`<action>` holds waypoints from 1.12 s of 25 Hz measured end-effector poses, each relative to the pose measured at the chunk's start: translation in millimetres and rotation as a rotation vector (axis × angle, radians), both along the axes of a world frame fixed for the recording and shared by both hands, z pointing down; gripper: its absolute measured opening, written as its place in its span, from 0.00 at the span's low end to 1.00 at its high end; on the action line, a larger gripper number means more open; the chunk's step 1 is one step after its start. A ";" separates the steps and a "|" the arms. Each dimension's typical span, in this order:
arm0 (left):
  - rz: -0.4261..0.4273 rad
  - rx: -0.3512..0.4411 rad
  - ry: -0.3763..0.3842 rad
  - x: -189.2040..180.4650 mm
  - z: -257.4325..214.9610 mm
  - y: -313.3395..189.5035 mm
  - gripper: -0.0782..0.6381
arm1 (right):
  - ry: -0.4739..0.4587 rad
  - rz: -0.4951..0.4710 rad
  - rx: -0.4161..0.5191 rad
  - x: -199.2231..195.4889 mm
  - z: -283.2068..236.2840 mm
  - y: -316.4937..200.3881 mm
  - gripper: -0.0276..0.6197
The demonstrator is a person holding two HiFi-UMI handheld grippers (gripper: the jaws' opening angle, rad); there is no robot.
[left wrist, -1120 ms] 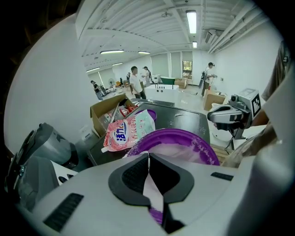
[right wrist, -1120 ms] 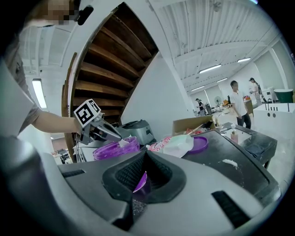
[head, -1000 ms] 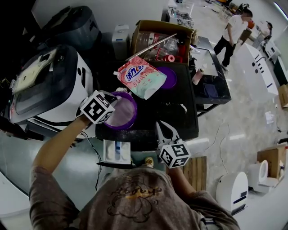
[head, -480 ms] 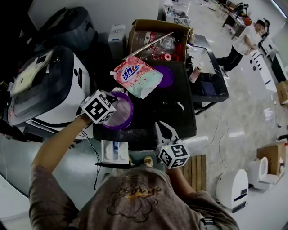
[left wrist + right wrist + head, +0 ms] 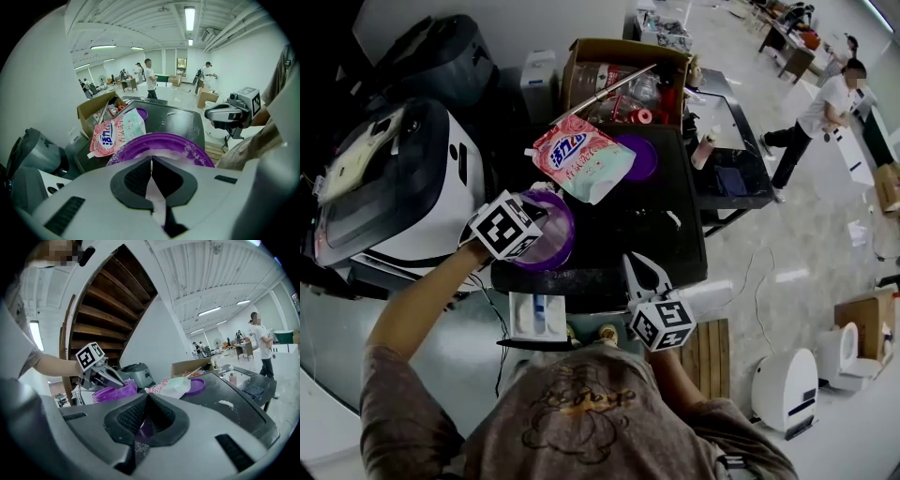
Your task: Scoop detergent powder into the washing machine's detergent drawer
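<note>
A purple tub [image 5: 551, 234] holding white powder stands at the front left corner of the black washing machine top [image 5: 647, 234]. My left gripper [image 5: 536, 212] is shut on the tub's near rim [image 5: 164, 143]. My right gripper [image 5: 634, 262] hovers over the front edge of the top, shut on a purple scoop [image 5: 143, 427] dusted with powder; only a sliver shows between the jaws. The white detergent drawer [image 5: 540, 314] stands pulled out below the front edge. A pink and green detergent bag [image 5: 581, 159] lies behind the tub, beside a purple lid [image 5: 637, 155].
A white and black appliance [image 5: 403, 178] stands left of the washing machine. A cardboard box [image 5: 623, 80] of bottles sits behind it. A little spilled powder [image 5: 675, 222] lies on the top. A black cart [image 5: 731, 159] is at the right, and a person [image 5: 825, 117] stands beyond.
Both grippers and the tub have stayed nearly where they were. The person in the background has walked across the floor.
</note>
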State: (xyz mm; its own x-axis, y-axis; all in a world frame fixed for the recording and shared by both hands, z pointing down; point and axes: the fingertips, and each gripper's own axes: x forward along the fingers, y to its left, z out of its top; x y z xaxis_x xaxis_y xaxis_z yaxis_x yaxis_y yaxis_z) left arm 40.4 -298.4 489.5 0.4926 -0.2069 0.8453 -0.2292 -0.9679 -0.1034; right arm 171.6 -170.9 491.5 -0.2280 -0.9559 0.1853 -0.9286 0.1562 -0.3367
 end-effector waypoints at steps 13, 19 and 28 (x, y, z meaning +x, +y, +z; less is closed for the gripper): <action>0.052 -0.103 0.003 5.3 7.2 22.2 0.14 | 0.001 0.007 -0.001 1.0 1.1 1.7 0.04; 0.091 -0.146 -0.011 5.3 10.7 35.6 0.14 | 0.002 0.007 -0.001 -0.4 1.4 2.4 0.04; 0.124 -0.220 -0.016 2.2 10.9 49.6 0.14 | 0.007 0.007 -0.002 -1.3 0.0 4.3 0.04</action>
